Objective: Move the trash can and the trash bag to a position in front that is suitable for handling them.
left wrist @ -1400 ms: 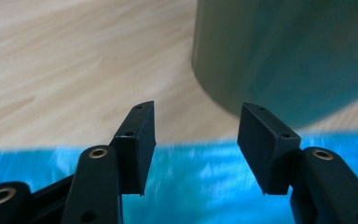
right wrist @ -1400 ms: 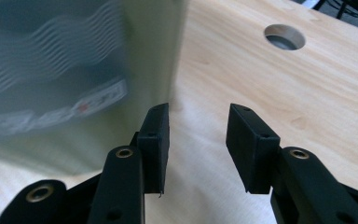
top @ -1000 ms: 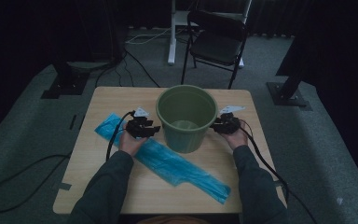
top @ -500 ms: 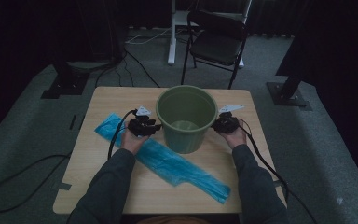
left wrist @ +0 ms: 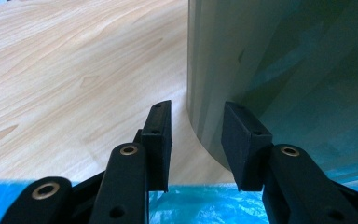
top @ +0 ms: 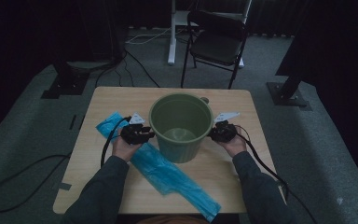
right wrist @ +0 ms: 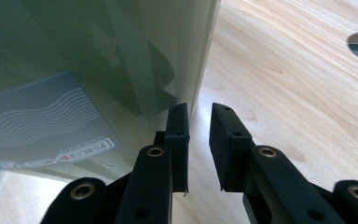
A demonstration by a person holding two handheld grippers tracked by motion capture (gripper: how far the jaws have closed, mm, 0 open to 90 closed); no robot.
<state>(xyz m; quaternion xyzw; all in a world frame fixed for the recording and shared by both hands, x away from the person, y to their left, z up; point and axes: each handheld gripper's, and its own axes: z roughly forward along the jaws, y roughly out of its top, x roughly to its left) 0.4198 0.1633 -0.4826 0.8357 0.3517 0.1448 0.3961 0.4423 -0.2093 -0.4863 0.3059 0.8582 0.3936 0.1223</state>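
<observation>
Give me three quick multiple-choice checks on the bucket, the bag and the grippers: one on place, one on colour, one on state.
1. Where does the blue bag lie?
A. Inside the bucket
B. Flat on the table, running from the left gripper toward the near edge
C. On the chair

2. What colour is the bucket?
A. Green
B. Red
C. White

3. How does the left gripper stand?
A. Clamped on the bag
B. Jaws apart, nothing between the pads, beside the bucket wall
C. Holding the bucket off the table

Answers:
1 B: the high view shows the bag stretched across the table, left of the bucket.
2 A: both the high view and the gripper views show a green wall.
3 B: the left gripper view shows a bare gap between the pads; the jaws have just been closing.
</observation>
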